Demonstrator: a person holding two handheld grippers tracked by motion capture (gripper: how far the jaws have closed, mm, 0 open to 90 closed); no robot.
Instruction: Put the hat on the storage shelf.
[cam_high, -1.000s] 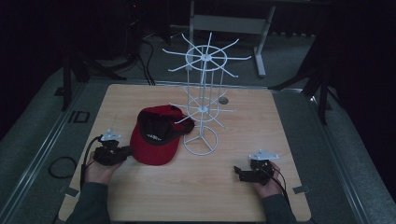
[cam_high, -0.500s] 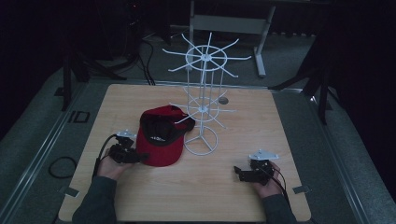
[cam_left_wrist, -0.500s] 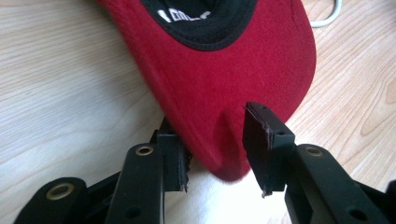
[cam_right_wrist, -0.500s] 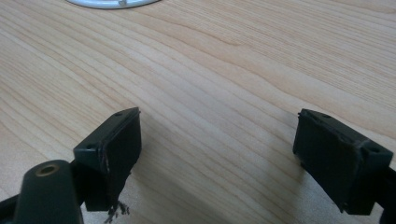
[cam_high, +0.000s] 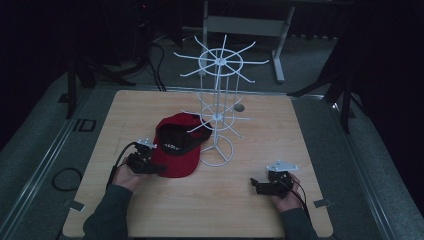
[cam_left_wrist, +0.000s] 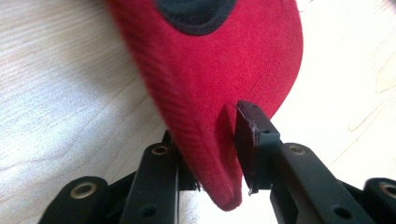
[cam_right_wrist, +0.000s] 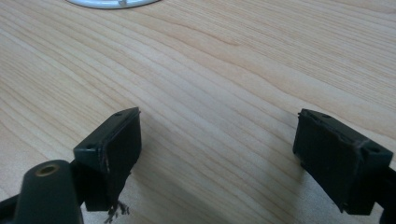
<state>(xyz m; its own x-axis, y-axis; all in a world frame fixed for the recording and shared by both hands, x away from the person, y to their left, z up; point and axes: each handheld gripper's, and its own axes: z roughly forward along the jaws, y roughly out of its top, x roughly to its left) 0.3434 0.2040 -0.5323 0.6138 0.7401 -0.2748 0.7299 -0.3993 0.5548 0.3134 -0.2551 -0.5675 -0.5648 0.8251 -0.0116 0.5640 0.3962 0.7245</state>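
Note:
A red cap (cam_high: 176, 150) with a black patch lies on the wooden table (cam_high: 150, 107), its brim toward the front. My left gripper (cam_high: 158, 169) is at the brim's front-left edge. In the left gripper view the red brim (cam_left_wrist: 224, 70) runs between the jaws of my left gripper (cam_left_wrist: 210, 135); they have just been closing and the right pad (cam_left_wrist: 247, 140) presses on the brim's edge. My right gripper (cam_high: 256, 186) rests at the front right, pointing left. In its own view my right gripper (cam_right_wrist: 217, 149) is open over bare wood.
A white wire rack (cam_high: 218, 116) with radiating hooks stands mid-table, right behind the cap, and its round base ring (cam_high: 216, 153) is beside the brim. The ring's edge (cam_right_wrist: 112, 3) lies ahead of my right gripper. Dark floor, cables and stands surround the table.
My left hand has moved right, from the table's left side onto the cap's brim. The right hand and the cap have kept still.

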